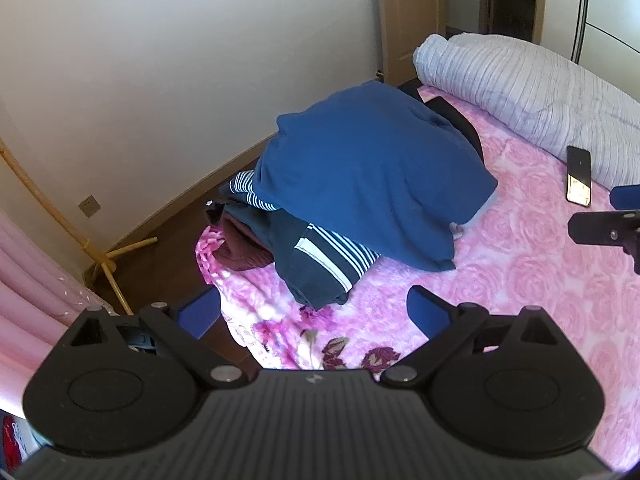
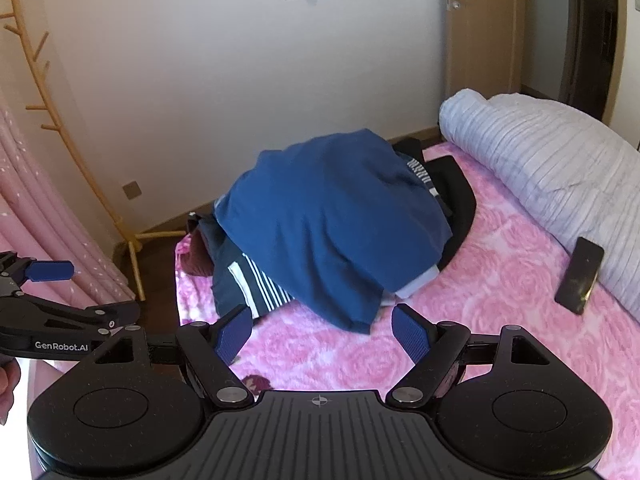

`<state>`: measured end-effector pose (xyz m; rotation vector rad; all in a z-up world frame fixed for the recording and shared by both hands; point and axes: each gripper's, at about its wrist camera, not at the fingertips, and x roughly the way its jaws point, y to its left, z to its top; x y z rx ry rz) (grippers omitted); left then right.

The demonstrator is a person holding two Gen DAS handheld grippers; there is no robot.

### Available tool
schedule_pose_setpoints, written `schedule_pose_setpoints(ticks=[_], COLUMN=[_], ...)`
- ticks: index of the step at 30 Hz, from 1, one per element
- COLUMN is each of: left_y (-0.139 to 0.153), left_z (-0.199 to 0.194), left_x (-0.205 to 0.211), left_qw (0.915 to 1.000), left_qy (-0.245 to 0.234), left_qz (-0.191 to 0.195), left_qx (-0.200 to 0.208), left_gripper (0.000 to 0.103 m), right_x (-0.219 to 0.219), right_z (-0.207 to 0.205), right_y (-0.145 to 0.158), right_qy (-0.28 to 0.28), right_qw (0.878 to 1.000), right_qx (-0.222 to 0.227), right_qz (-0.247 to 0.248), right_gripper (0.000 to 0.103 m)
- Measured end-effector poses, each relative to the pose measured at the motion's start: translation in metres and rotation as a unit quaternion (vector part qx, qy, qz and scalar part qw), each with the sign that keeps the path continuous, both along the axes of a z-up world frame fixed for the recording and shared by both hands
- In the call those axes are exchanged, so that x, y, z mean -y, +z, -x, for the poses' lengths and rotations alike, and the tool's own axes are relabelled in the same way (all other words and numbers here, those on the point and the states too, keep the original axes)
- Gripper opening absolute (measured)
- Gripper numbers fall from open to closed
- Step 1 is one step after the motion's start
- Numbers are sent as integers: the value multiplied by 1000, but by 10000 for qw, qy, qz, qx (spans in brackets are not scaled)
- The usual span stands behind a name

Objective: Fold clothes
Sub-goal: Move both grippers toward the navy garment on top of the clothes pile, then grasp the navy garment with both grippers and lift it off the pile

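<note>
A blue garment (image 1: 368,176) lies draped over a pile of clothes at the far corner of the pink bed (image 1: 520,280); it also shows in the right wrist view (image 2: 332,224). Under it lie a dark navy garment with white stripes (image 1: 324,260) and a maroon one (image 1: 240,252). My left gripper (image 1: 314,308) is open and empty, just short of the pile. My right gripper (image 2: 322,330) is open and empty, hovering in front of the blue garment's near edge. The right gripper shows at the left view's right edge (image 1: 608,228).
A rolled pale striped quilt (image 1: 540,92) lies along the bed's right side. A black phone (image 1: 579,176) lies beside it. A wooden coat rack (image 2: 80,160), pink curtain (image 2: 44,220) and wall stand left. A door (image 2: 480,28) is behind.
</note>
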<state>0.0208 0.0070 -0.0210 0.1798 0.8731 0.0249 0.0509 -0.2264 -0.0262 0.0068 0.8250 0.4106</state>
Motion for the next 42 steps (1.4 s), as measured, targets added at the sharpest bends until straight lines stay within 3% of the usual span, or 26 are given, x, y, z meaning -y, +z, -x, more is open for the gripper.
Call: schedule_pose_setpoints(ticks=[10,12,17,21,26,29,32,34,37,39,41,42], left_y=[-5,-12,-34,-63,-106,-132,-152,-166,-179,-184,-179,-174], left_z=[-13,-29,-92,-166,-264,-315,-349,-364,-371,-369,-362,-358], left_x=[-1,-10,-44,-76,-112,-127,-133,-138,-147,-155,-160,-160], left_qw=[9984,9978,9953,9932,9900,9837,9752,9661,9536,9469,9443,9452], left_qy=[-491,-583,-932,-1157,-1269,-1290,-1387,-1427,-1369,-1336,-1363,-1384], left_qz=[-96,-209,-76,86,577,1127,1539,1914,2435,2694,2800,2783], left_qx=[269,251,250,110,-235,-546,-777,-986,-1123,-1139,-1066,-996], left_gripper=[98,98,98,98,95,93,88,89,89,76,49,40], right_x=[10,7,-1,-18,-57,-83,-102,-112,-118,-118,-114,-111], right_z=[-18,-29,-63,-113,-190,-230,-263,-281,-302,-308,-310,-308], right_y=[-6,-9,-21,-39,-69,-90,-111,-125,-146,-154,-156,-154], right_qy=[234,310,359,328,636,889,1054,1136,1281,1315,1284,1335], right_qw=[9996,9994,9989,9982,9952,9910,9866,9835,9822,9824,9834,9833], right_qx=[119,161,184,30,-130,-188,-204,-212,-408,-489,-539,-580], right_qz=[-115,-51,226,501,734,988,1229,1394,1312,1230,1167,1095], right_gripper=[80,80,80,80,80,80,80,80,80,80,76,55])
